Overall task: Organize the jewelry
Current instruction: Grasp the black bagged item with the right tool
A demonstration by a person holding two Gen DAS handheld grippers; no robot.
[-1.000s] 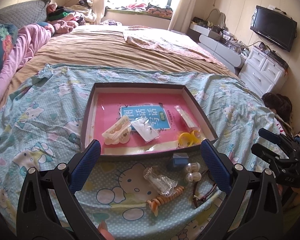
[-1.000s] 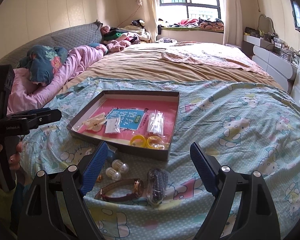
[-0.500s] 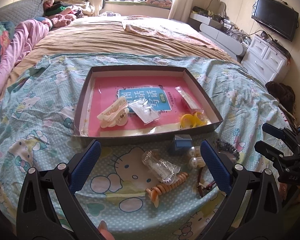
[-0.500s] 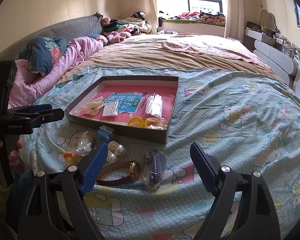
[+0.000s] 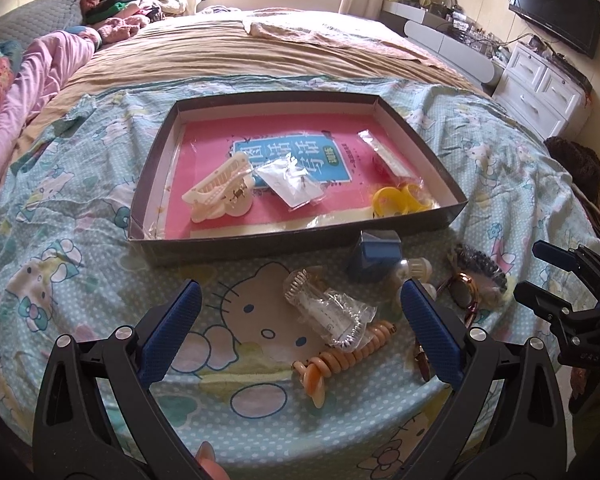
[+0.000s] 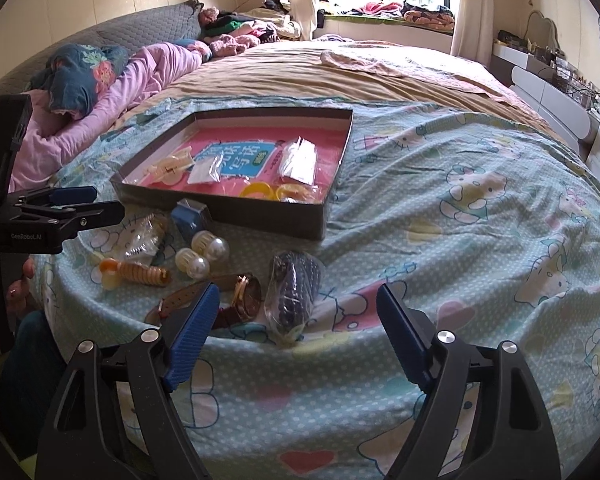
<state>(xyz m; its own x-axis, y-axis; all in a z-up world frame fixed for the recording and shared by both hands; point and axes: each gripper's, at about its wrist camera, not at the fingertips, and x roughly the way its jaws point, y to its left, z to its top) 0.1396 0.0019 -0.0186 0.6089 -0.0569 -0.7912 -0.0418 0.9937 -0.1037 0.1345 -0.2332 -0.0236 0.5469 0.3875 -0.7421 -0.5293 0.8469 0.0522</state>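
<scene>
A dark shallow box with a pink floor lies on the bedspread and holds a cream hair claw, small plastic bags and yellow rings. In front of it lie a clear packet, an orange spiral tie, a blue box, pearl pieces, a brown-strap watch and a bag of dark beads. My left gripper hovers open over the clear packet. My right gripper hangs above the bead bag, its jaws closing with nothing pressed between them.
The bed's rounded near edge drops off just below the loose items. Pink and floral bedding is piled at the left. White drawers and a wall television stand on the right. A person's hand holds the left gripper.
Both grippers have sunk and tipped down toward the loose items at the bed's near edge. The right jaws have narrowed slightly. Nothing has been picked up.
</scene>
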